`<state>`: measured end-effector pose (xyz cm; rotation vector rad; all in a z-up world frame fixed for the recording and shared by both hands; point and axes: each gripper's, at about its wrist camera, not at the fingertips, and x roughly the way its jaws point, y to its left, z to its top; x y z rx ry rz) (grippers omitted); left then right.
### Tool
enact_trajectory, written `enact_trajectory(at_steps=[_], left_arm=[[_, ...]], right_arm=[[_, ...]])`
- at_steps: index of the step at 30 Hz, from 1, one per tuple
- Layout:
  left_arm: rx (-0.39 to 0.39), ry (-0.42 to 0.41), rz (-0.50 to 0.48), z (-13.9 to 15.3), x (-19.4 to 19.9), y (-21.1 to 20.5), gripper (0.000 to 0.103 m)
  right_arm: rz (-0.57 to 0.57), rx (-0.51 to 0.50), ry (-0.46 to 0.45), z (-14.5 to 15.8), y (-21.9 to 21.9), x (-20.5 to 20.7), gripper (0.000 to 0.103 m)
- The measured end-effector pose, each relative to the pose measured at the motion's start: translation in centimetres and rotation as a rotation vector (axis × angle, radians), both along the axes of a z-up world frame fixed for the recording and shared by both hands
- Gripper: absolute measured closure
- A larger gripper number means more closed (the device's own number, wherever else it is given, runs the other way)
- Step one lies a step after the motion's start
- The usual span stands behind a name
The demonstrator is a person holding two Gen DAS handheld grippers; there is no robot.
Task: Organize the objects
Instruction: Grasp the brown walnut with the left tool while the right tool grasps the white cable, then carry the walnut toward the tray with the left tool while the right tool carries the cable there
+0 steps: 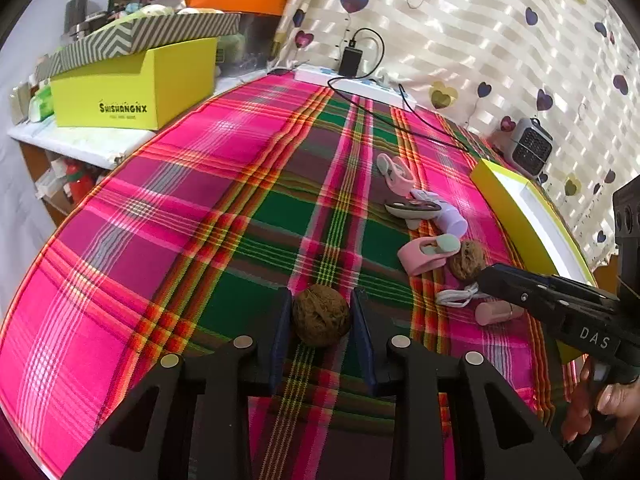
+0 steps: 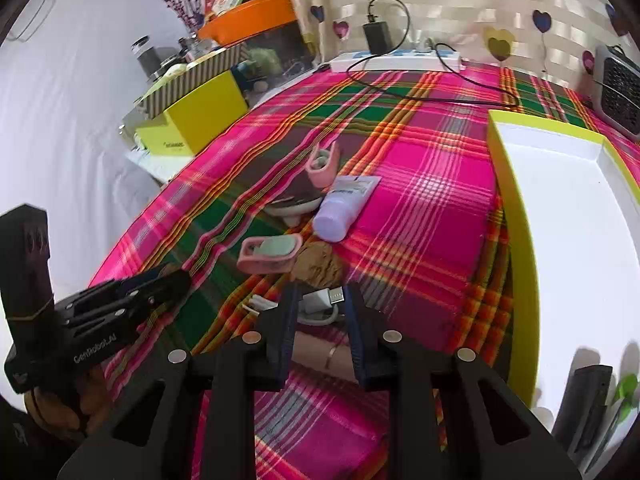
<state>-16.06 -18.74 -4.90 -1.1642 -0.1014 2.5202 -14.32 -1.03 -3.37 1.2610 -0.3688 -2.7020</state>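
Observation:
On the plaid cloth [image 1: 200,200], a brown walnut [image 1: 321,318] sits between the fingers of my left gripper [image 1: 321,296], and both pads touch its sides. My right gripper [image 2: 323,292] has its fingertips closed around the plug of a coiled white cable [image 2: 320,304]. A pink tube [image 2: 324,354] lies crosswise under its fingers. Just beyond the tips lies a second walnut [image 2: 318,262], with a pink clip [image 2: 270,254] to its left. From the left wrist view the right gripper [image 1: 486,276] reaches in from the right.
A yellow tray with a white floor [image 2: 560,220] lies to the right. A purple tube [image 2: 344,208], a dark oval item [image 1: 412,208] and another pink clip [image 2: 324,162] lie farther back. A power strip [image 2: 396,60] and a small heater [image 1: 530,148] stand by the curtain. A yellow box [image 1: 132,88] stands far left.

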Motion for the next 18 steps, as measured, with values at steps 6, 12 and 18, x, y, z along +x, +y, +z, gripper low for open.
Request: enact_trajectory(at_steps=[6,12,18], left_arm=[[-0.004,0.017,-0.002,0.2,0.3,0.2,0.075],[-0.004,0.033,-0.009,0.6,0.9,0.5,0.075],[0.000,0.055,-0.020,1.4,1.4,1.1,0.075]], right_arm=[[0.018,0.002,0.048,0.9,-0.3,1.0,0.089],[0.019,0.003,0.077,1.4,-0.3,1.8,0.094],[0.021,-0.010,0.116,2.2,0.3,2.7,0.099]])
